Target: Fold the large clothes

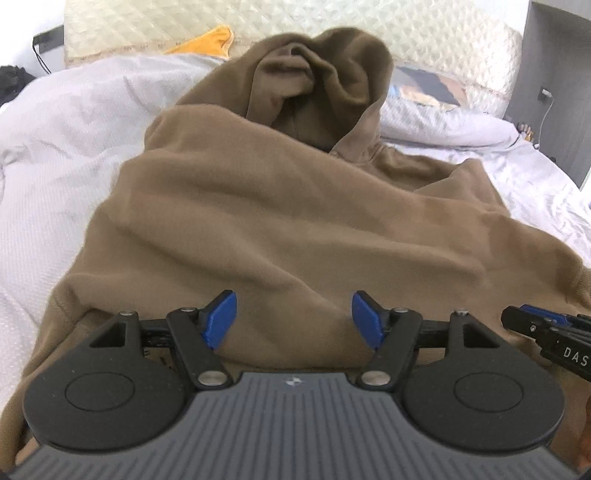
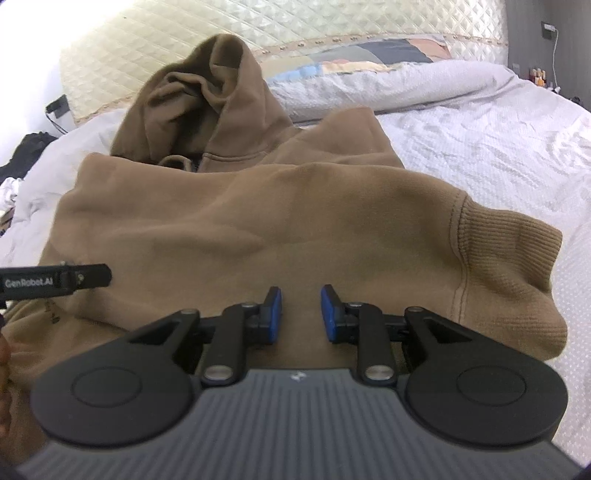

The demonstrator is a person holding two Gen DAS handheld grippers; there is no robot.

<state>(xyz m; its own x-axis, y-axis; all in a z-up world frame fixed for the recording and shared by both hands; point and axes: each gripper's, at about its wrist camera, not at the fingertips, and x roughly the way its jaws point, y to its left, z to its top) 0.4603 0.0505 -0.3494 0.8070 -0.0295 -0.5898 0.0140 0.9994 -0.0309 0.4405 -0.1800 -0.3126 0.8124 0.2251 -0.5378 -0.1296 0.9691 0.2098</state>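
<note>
bed [image 2: 498,155]: white textured cover, quilted cream headboard [image 1: 332,22] behind, patterned pillow [image 2: 369,59] up by it. everything happens on here.

hoodie [image 1: 295,206]: big brown one, lying in the middle of the bed with the hood [image 2: 207,92] bunched up at the far end toward the headboard. looks like the sides are already folded in over the body, since a ribbed cuff [image 2: 509,258] sits on top at the right edge, so i'd guess a sleeve has been brought across.

progress: roughly mid-fold imo. still lumpy, hood not tucked, and the bottom hasn't been brought up toward the hood yet. so the lengthwise fold plus some smoothing is what's left.

left gripper [image 1: 291,319]: jaws spread wide over the near hem, brown fabric right between them, but the blue pads aren't pinching anything. not holding.

right gripper [image 2: 301,314]: jaws much narrower, a small gap showing, cloth right below and between. can't tell if a fold is actually pinched, doesn't look clamped.

small stuff: orange cloth [image 1: 210,40] peeking by the headboard, not part of the job afaict.
</note>
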